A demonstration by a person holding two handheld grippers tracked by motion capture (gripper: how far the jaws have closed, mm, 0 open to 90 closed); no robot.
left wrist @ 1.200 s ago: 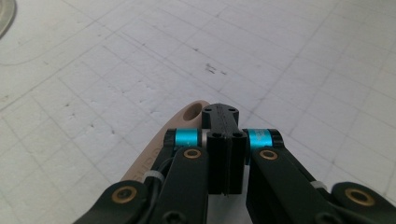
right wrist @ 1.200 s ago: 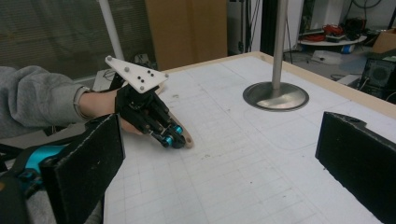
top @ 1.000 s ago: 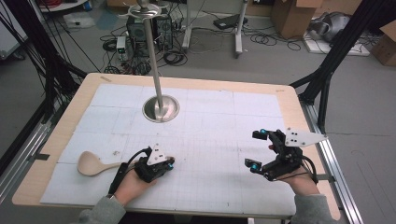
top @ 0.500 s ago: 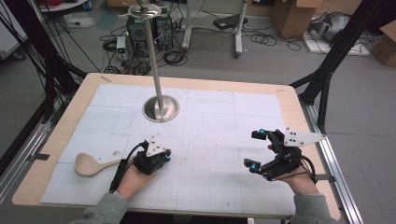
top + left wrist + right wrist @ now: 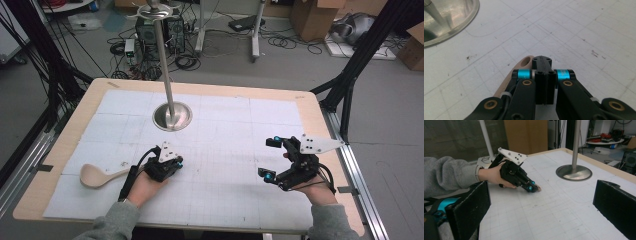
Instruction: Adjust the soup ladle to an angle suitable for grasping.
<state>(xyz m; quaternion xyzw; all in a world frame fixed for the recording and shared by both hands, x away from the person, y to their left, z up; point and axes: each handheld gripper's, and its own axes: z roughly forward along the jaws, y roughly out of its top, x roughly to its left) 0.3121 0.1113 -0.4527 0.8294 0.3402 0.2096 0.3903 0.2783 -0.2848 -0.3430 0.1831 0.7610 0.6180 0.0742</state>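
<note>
A wooden spoon [image 5: 94, 176] lies flat at the table's front left, its handle running right under my left hand. My left gripper [image 5: 177, 164] is low over the handle end, with its jaws pressed together. In the left gripper view the handle end with its hole [image 5: 525, 62] lies just left of and under the shut left gripper [image 5: 543, 62]. I cannot tell whether the jaws pinch the handle. My right gripper [image 5: 268, 158] hovers at the front right, wide open and holding nothing. From the right gripper view [image 5: 544, 202], the left gripper [image 5: 532, 188] shows with the handle tip [image 5: 538, 187] poking out.
A metal stand with a round base [image 5: 172, 116] and a tall pole [image 5: 165, 60] rises at the table's middle back. A white gridded mat [image 5: 225, 200] covers the tabletop. Black frame struts stand at both sides, and cables and boxes lie on the floor beyond.
My left hand has shifted slightly forward and turned over the spoon handle. The spoon and the right gripper have stayed in place.
</note>
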